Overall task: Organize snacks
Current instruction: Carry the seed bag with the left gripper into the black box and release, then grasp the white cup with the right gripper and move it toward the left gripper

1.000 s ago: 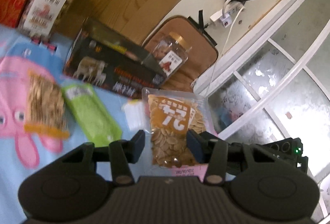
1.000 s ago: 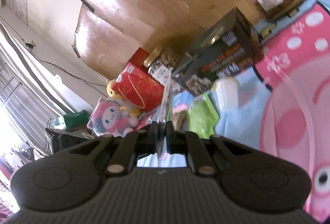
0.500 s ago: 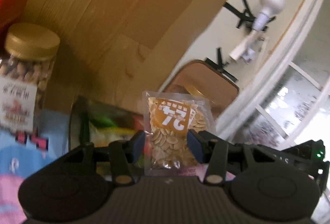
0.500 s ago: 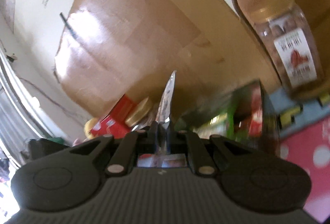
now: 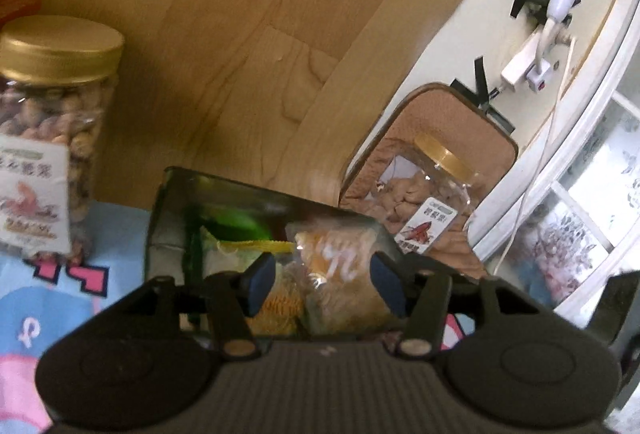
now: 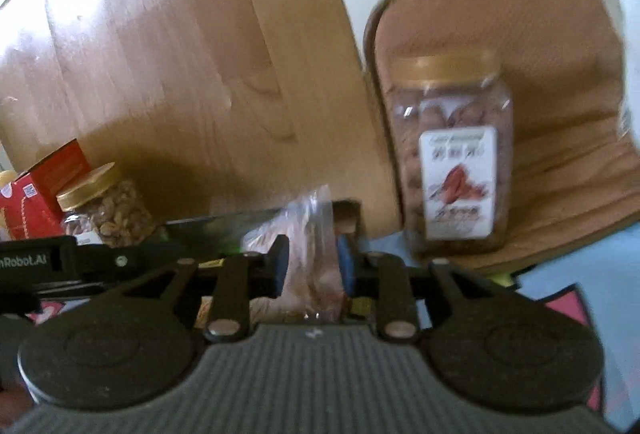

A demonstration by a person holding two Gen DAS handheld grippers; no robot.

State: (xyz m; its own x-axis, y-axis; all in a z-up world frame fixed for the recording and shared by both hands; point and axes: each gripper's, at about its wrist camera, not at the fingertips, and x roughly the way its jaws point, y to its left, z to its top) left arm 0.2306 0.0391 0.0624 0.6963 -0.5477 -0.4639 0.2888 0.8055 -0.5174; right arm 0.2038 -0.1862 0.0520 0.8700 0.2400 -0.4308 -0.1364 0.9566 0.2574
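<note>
The left gripper (image 5: 322,288) is hanging over the open dark box (image 5: 224,214), its jaws spread wide and gripping nothing. Between and beyond its fingers the orange seed packet (image 5: 340,266) is lying inside the box, blurred, beside a yellow-edged packet (image 5: 248,248) and a green one (image 5: 236,220).

The right gripper (image 6: 312,266) is pointing level toward the box's near end, its jaws parted a little around a clear packet (image 6: 310,234); whether the pads are touching the packet I cannot tell, since the view is smeared.

Writing: white characters are showing on the seed packet but are too blurred to read. The big jar (image 5: 48,138) with a gold lid and the square jar (image 5: 424,194) leaning on the brown cushion (image 5: 460,118) are both wearing white labels with red figures and unreadable script. "nRobot.AI" is showing on the black device (image 6: 36,260) at the right view's left edge.

Half a second ago the left jaws were clamping the seed packet upright above the box; now it is down inside and released. The right jaws were pinching their packet edge-on and tight; they are wider now, and the view is facing the square jar.
</note>
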